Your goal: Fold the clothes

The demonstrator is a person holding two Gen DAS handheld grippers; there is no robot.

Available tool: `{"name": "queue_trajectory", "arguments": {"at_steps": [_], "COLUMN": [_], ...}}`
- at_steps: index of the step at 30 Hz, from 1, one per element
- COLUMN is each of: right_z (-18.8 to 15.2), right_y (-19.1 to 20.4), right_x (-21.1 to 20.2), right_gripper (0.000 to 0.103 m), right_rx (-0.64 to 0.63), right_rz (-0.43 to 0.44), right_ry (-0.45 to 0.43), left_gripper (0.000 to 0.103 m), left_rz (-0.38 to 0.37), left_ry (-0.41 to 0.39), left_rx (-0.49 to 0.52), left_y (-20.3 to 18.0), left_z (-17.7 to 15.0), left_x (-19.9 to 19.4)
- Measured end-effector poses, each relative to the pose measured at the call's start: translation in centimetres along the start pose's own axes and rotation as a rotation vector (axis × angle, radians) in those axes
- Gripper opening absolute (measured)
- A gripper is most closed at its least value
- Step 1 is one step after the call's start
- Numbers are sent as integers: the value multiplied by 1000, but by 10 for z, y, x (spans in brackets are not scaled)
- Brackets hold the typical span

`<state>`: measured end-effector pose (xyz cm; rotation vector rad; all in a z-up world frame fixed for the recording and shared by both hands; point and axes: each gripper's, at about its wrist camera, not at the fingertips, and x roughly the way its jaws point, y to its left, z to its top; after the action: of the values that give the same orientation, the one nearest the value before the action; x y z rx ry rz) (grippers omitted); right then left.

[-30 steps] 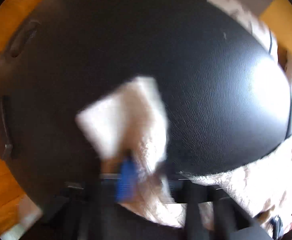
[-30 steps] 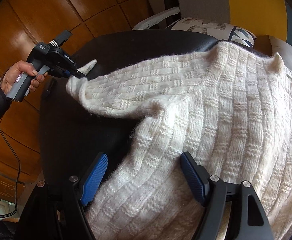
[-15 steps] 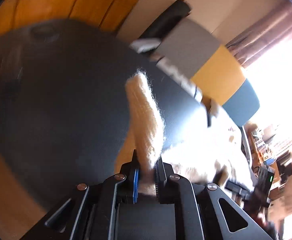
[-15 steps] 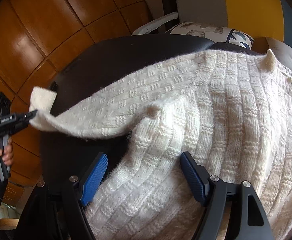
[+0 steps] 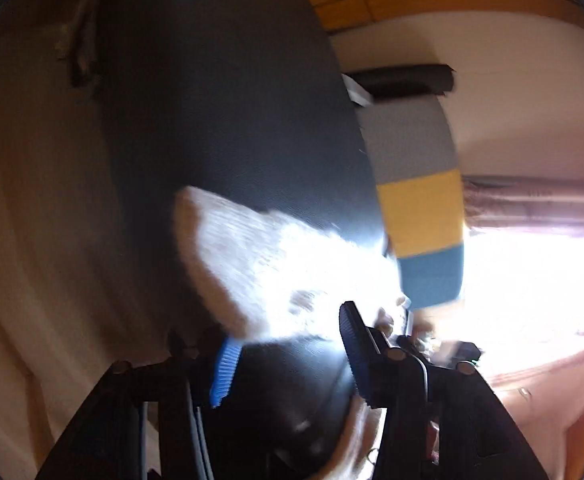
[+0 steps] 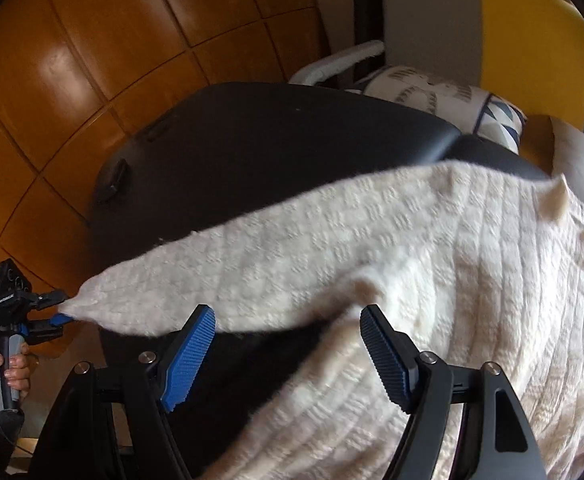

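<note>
A cream knitted sweater [image 6: 471, 280] lies on a black padded table [image 6: 272, 140]. One sleeve [image 6: 232, 272] stretches out to the left, off the table surface. In the right wrist view my left gripper [image 6: 62, 310] is at the sleeve's cuff tip, jaws spread. In the blurred left wrist view my left gripper [image 5: 288, 348] is open, with the cuff [image 5: 228, 256] just ahead of the blue fingertips [image 5: 224, 364]. My right gripper [image 6: 288, 348] is open and empty, hovering over the sweater's lower side below the sleeve.
A chair with grey, yellow and blue panels [image 6: 491, 28] and a patterned cushion [image 6: 431, 96] stand behind the table. Wooden floor [image 6: 92, 60] lies to the left. A bright window [image 5: 531, 280] shows in the left wrist view.
My left gripper has pulled the sleeve out leftward and downward, and its jaws have opened off the cuff. My right gripper has stayed open over the sweater.
</note>
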<state>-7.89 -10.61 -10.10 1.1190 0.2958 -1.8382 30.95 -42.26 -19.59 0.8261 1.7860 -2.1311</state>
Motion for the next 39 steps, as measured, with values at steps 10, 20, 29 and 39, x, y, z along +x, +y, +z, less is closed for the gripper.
{"name": "queue_trajectory", "arguments": {"at_steps": [10,20,29,39], "right_z": [25,48,71,-54], "right_y": [48,54,42,-81], "right_x": [76,118,97,-116], "right_gripper": [77,87,85,85], "right_rx": [-132,-140,-17,308], "right_rz": [-49,-155,-51,-205], "right_ry": [175,169,94,-135], "left_gripper": [48,6,7,12], "left_rz": [346,519,585,341], "left_ry": [15,-107,-130,-214], "left_rx": [273,444,404,359], "left_y": [-33,-70,-111,-152], "left_z": [23,50,126,98], "left_x": [34,59,108,55]}}
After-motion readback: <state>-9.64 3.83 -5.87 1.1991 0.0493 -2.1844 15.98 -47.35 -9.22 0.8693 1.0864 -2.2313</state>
